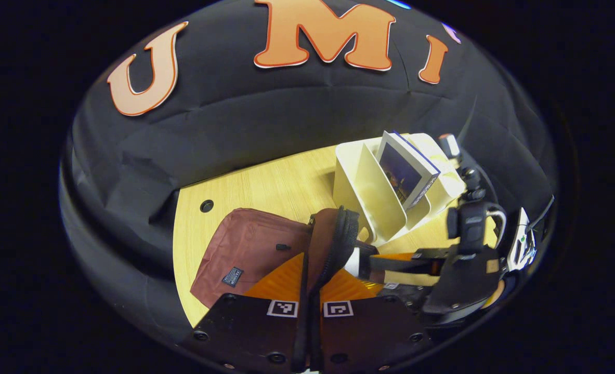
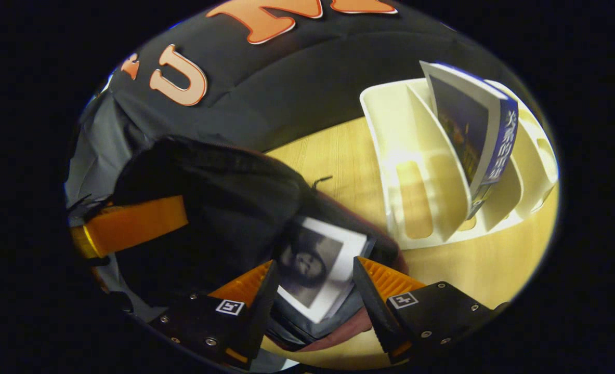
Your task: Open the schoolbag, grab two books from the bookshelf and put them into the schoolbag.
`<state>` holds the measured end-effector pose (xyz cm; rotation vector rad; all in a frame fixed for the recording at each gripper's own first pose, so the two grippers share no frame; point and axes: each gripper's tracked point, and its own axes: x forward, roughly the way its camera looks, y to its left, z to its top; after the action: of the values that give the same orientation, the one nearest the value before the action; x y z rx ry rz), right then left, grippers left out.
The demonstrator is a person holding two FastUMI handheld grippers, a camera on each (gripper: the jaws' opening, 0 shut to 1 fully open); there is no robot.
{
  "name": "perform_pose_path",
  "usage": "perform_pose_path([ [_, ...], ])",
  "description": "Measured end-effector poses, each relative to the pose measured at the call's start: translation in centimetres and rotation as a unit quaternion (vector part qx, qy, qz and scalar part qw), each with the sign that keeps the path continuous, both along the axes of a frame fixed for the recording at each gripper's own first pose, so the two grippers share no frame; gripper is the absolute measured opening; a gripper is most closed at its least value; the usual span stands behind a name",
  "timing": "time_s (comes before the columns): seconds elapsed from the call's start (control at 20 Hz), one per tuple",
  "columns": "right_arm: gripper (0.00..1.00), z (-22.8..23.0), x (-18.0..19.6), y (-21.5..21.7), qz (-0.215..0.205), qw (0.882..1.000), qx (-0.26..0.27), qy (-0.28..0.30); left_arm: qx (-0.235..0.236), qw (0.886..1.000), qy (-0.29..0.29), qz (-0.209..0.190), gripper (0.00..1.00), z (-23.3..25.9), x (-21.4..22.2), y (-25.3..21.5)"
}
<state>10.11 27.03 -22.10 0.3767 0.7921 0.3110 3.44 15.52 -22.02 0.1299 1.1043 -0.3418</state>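
Observation:
The maroon schoolbag [image 1: 250, 249] lies on the wooden table [image 1: 265, 187]. My left gripper [image 1: 309, 311] is shut on its black zipper edge and holds the flap up. In the right gripper view a grey-and-white book [image 2: 333, 244] lies in the bag's dark opening [image 2: 213, 208], between the spread fingers of my right gripper [image 2: 315, 270], which is open. In the left gripper view the right gripper [image 1: 362, 264] reaches into the bag from the right. A blue book [image 1: 406, 169] [image 2: 473, 135] leans in the white bookshelf [image 1: 369, 192] [image 2: 416, 171].
The bookshelf stands behind the bag near the table's far edge, with bare slots left of the blue book. An orange finger [image 2: 130, 226] of the left gripper shows at the bag's left side. Bare table [image 2: 494, 259] lies right of the bag.

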Motion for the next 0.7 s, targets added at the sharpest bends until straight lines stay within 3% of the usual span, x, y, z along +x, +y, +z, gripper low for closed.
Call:
perform_pose_path([
  [0.3, 0.90, 1.9, -1.2, -4.6, -0.003, 0.999, -0.037, 0.009, 0.008, 1.000, -0.006, -0.007, 0.04, -0.5, -0.1, -0.2],
  [0.7, 0.95, 7.4, 0.1, -13.6, 0.000, 0.988, -0.154, -0.011, -0.008, 1.000, 0.000, 0.001, 0.04, -1.1, -0.8, -0.5],
])
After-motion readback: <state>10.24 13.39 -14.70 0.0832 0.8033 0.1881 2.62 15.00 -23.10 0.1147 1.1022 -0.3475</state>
